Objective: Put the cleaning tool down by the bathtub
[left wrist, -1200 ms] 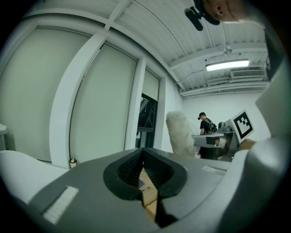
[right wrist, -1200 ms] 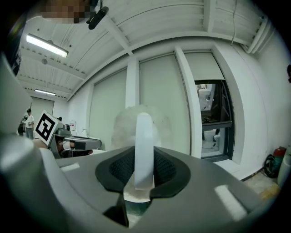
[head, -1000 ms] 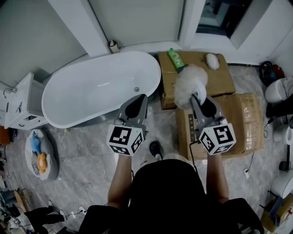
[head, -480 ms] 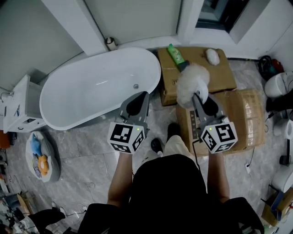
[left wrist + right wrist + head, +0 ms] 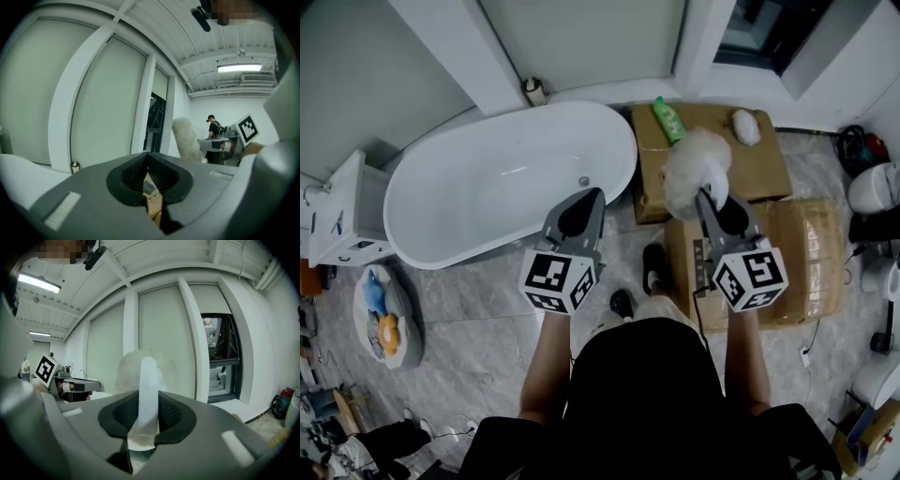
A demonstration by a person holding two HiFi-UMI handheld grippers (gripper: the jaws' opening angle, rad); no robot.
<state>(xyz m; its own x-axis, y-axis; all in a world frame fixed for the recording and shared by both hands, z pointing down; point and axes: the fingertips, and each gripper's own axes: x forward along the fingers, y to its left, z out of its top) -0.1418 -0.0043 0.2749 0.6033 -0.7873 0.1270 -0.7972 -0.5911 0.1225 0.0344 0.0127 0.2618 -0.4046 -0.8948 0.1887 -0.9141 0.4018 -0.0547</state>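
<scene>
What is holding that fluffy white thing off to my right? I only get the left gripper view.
Observer: The right gripper is shut on the cleaning tool by its pale handle, with the fluffy head beyond the fingers.
Operator: Where's the bathtub from there?
Observer: In the head view the bathtub lies ahead and to the left, in front of the left gripper. The tool shows over cardboard boxes to the right of the tub.
Operator: Anything on those boxes?
Observer: A green bottle lies on the far box, and a small white object is beside it.
</scene>
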